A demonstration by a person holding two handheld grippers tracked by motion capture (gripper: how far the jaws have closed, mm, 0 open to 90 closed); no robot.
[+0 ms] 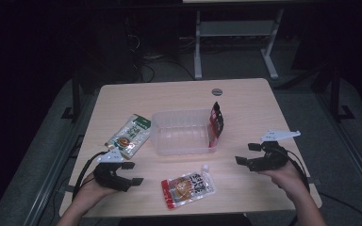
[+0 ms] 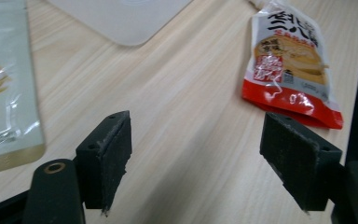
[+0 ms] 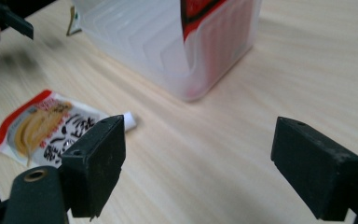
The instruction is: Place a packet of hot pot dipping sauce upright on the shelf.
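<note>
Risk: both tongs spread, empty; right tongs (image 1: 246,153) could bump tub (image 1: 183,131) beside them, tipping red packet (image 1: 216,120); left tongs (image 1: 133,172) idle.

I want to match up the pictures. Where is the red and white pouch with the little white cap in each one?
High view: the spout pouch lies near the table's front edge, between the two hands.
Left gripper view: upper right, above the right finger.
Right gripper view: lower left, behind the left finger.
Shared landmark: the clear plastic bin, just beyond the pouch.

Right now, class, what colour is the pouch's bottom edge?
Red; the pouch shows it best in the left gripper view.
</note>
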